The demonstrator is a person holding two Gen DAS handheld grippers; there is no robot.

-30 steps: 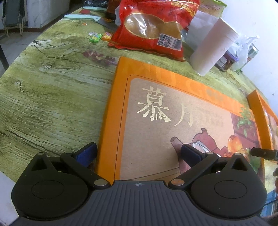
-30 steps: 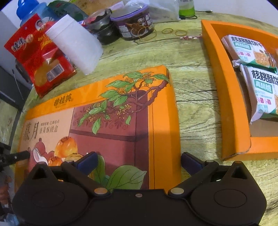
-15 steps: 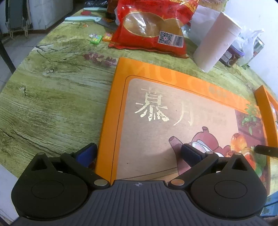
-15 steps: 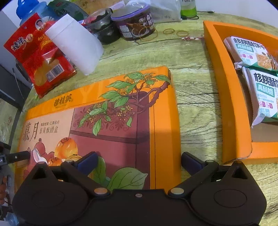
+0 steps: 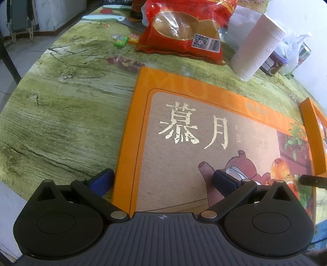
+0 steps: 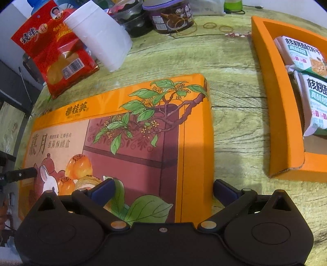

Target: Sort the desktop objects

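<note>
The orange gift-box lid (image 5: 214,147) lies flat on the green wood-pattern table (image 5: 67,106), with gold Chinese characters and a printed picture of pastries and a rabbit on its top. The left gripper (image 5: 163,181) stands at the left short end of the lid with its fingers wide open: the left blue pad (image 5: 101,181) is just outside the orange edge, over the table, and the right pad is over the printed top. It cannot be told if the pads touch the lid. The right gripper (image 6: 163,191) stands at the other end, also wide open, with one blue pad (image 6: 103,189) over the leaf print and the other pad just beyond the orange right edge, over the table. In the right wrist view, the tip of the left gripper shows as a dark bar at the far left edge of the lid. To the right of the lid, well apart from it, the open orange box tray (image 6: 284,114) holds white and green biscuit packets (image 6: 300,53). Behind the lid are a red snack bag (image 5: 184,32), a white paper roll (image 5: 257,45) standing next to it, and a dark jar with a purple lid (image 6: 169,14). Some rubber bands (image 6: 210,25) lie on the table near the jar. Farther away, small green and orange candy packs (image 5: 124,39) and a knife with a pale handle (image 5: 106,18) lie on the table.
</note>
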